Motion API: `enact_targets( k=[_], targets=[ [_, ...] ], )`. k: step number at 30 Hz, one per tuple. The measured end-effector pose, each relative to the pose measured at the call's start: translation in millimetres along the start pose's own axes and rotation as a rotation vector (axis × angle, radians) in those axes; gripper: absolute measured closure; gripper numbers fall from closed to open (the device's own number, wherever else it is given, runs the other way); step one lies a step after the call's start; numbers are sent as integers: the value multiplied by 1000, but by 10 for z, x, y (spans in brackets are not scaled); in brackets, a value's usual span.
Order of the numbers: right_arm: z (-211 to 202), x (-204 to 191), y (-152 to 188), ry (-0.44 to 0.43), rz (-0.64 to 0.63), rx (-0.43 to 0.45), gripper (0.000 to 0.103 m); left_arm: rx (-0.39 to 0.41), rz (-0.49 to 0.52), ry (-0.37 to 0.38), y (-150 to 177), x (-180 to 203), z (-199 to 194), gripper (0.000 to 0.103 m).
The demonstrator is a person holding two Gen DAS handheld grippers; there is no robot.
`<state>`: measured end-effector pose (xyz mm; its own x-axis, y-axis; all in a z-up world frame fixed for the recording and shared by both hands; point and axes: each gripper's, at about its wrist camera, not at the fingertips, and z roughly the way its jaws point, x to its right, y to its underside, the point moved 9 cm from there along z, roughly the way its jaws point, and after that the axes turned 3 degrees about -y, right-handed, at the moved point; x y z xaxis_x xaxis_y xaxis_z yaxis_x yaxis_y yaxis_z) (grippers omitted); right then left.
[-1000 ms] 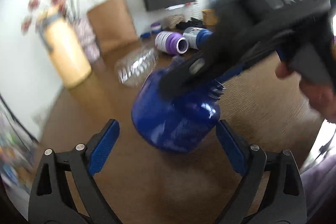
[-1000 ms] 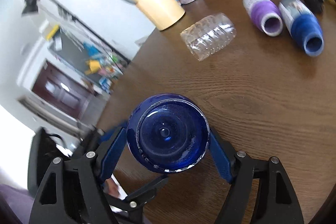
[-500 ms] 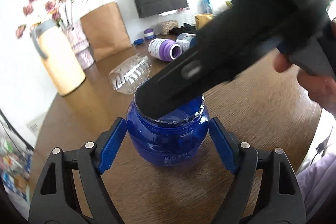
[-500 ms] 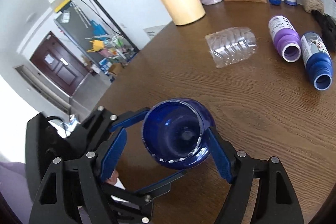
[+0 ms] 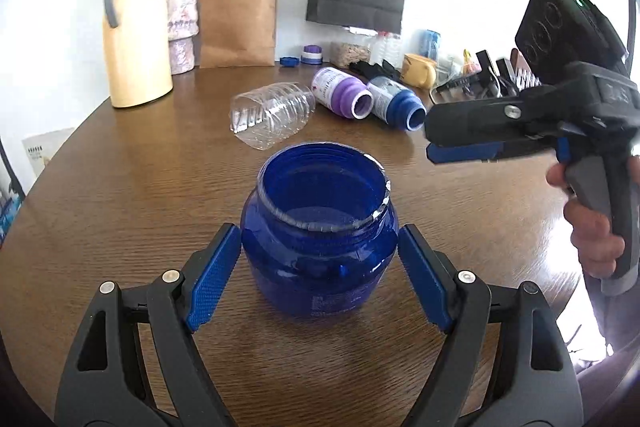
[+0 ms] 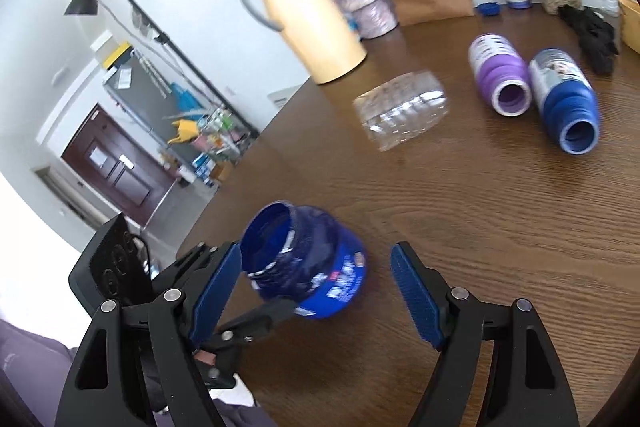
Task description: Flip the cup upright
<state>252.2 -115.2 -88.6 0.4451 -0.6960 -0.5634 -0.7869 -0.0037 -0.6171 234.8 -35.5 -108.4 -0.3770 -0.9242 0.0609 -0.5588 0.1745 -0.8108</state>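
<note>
A dark blue wide-mouthed plastic cup stands upright on the round wooden table, mouth up. My left gripper is open, its blue pads on either side of the cup with small gaps. My right gripper is open and empty, drawn back from the cup, which shows just beyond its left pad. In the left wrist view the right gripper hangs above the table to the right of the cup.
Beyond the cup lie a clear plastic cup, a purple cup and a blue cup on their sides. A yellow thermos jug, a flower vase, a brown paper bag and clutter stand at the far edge.
The right gripper turned the blue cup from mouth-down to mouth-up, set it on the table, opened and drew back to the right. The left gripper stayed open around the cup.
</note>
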Motion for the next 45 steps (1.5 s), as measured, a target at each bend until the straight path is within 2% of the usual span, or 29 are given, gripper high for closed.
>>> enact_targets(
  k=[3, 10, 14, 17, 20, 22, 26, 27, 28, 30, 32, 35, 37, 38, 42, 45],
  targets=[
    [50, 128, 22, 50, 13, -14, 22, 6, 33, -21, 61, 47, -29, 25],
    [122, 335, 20, 142, 23, -16, 22, -9, 17, -31, 62, 28, -57, 26],
    [88, 427, 3, 219, -2, -3, 22, 12, -3, -82, -15, -41, -76, 27],
    [90, 507, -12, 256, -4, -5, 22, 47, -2, -113, -197, -123, -142, 29],
    [140, 577, -35, 267, 0, -14, 22, 80, 14, -135, -409, -249, -133, 33],
    [178, 615, -42, 270, 6, -21, 22, 73, 9, -155, -467, -371, -22, 45],
    [220, 639, -33, 273, 7, -31, 22, 50, 10, -153, -437, -493, 125, 50],
    [222, 643, -36, 270, 6, -30, 22, 48, 21, -145, -432, -494, 133, 47],
    [230, 648, -43, 268, 8, -28, 22, 28, 34, -133, -410, -486, 164, 34],
    [247, 661, -53, 265, 15, -31, 22, -45, 70, -129, -298, -469, 265, 23],
    [257, 654, -57, 264, 14, -32, 22, -44, 125, -151, -225, -433, 228, 21],
    [271, 606, -48, 247, 8, -37, 22, -75, 168, -152, -148, -386, 142, 20],
    [274, 542, -46, 218, 6, -35, 22, -122, 163, -132, -68, -396, 127, 12],
    [274, 502, -51, 197, 6, -33, 22, -146, 151, -130, -11, -425, 135, 11],
    [305, 291, -9, 69, 13, -47, 22, -198, 125, -130, 266, -524, 137, 13],
    [420, 75, 64, -111, 60, -93, 20, -166, 109, -117, 302, -514, 56, 14]
  ],
)
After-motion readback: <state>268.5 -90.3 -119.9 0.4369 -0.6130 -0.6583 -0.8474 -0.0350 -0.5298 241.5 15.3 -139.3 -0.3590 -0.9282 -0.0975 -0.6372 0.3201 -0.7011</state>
